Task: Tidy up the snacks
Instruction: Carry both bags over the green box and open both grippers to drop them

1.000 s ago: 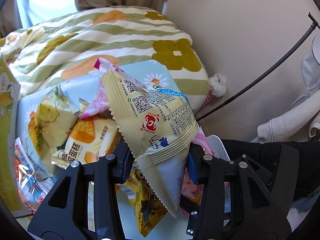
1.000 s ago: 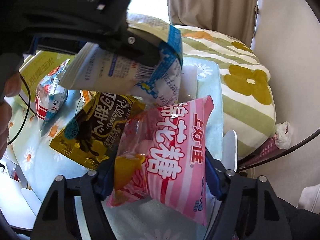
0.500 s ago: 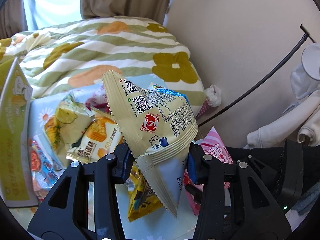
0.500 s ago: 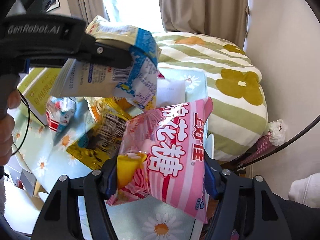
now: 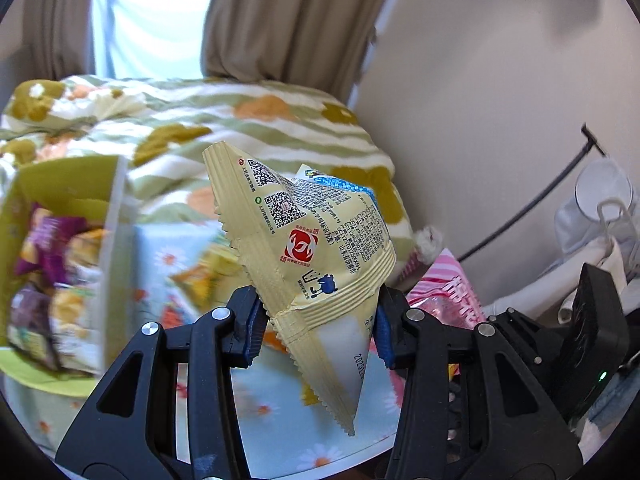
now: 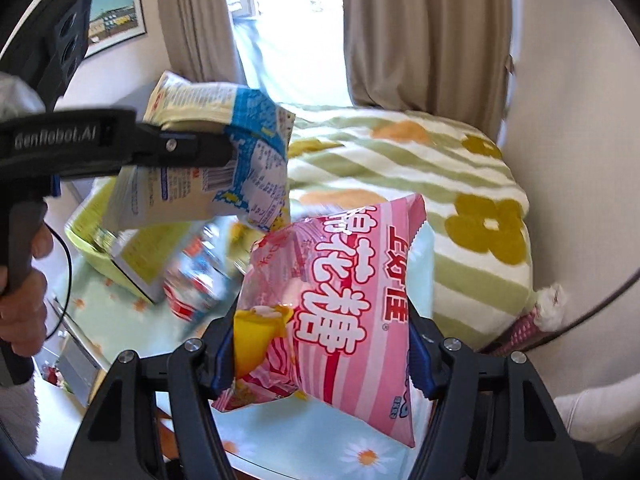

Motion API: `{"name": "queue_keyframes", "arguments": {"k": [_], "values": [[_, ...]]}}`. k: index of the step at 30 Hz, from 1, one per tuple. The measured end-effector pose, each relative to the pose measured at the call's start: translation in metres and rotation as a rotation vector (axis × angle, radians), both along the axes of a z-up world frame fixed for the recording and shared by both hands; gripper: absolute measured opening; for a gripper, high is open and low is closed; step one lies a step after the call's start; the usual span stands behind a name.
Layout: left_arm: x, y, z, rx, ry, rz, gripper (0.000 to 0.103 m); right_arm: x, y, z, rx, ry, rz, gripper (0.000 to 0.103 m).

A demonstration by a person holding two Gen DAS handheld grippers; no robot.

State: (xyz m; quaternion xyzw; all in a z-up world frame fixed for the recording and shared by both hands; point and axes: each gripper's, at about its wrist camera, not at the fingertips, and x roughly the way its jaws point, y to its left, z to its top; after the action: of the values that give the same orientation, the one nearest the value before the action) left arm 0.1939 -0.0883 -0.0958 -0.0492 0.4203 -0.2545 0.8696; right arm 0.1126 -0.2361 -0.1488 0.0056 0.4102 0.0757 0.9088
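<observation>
1. A table [image 6: 312,436] is seen, covered with a pale blue cloth [image 5: 276,412] printed with daisies.
2. A yellow-green box [image 5: 60,184] filled with snack packets is set on the table, at its left end in the left wrist view.
3. Loose snack packets [image 6: 196,280], blurred, are seen lying on the cloth just beside the box.
4. Behind the table, a bed is covered by a striped floral quilt [image 6: 432,168].

A flowered quilt [image 6: 400,168] (green-striped) lies below beige curtains [image 6: 424,32] and a framed picture [image 6: 116,12].
</observation>
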Motion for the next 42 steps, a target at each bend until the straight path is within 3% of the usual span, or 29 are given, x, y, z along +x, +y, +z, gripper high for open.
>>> {"name": "queue_keyframes", "arguments": {"k": [5,11,18,24,26,28,42], "values": [[0.012,0.065,0.026,0.016,-0.035,0.091,0.040,0.022,0.049,0.031,0.040,-0.027,0.056,0.064],[0.034,0.158,0.030,0.033,-0.025,0.214,0.040,0.062,0.122,0.045,0.082,-0.035,0.145,0.064],[0.067,0.254,-0.005,0.097,0.043,0.305,0.040,0.112,0.196,0.038,0.115,0.005,0.199,0.064],[0.102,0.297,-0.056,0.130,0.126,0.290,0.040,0.149,0.240,0.022,0.117,0.059,0.192,0.064],[0.112,0.304,-0.072,0.135,0.156,0.276,0.051,0.161,0.249,0.017,0.110,0.076,0.182,0.064],[0.117,0.310,-0.082,0.144,0.165,0.281,0.103,0.170,0.255,0.013,0.109,0.092,0.168,0.064],[0.111,0.324,-0.068,0.157,0.127,0.243,0.103,0.231,0.273,0.002,0.079,0.171,0.071,0.068]]}}
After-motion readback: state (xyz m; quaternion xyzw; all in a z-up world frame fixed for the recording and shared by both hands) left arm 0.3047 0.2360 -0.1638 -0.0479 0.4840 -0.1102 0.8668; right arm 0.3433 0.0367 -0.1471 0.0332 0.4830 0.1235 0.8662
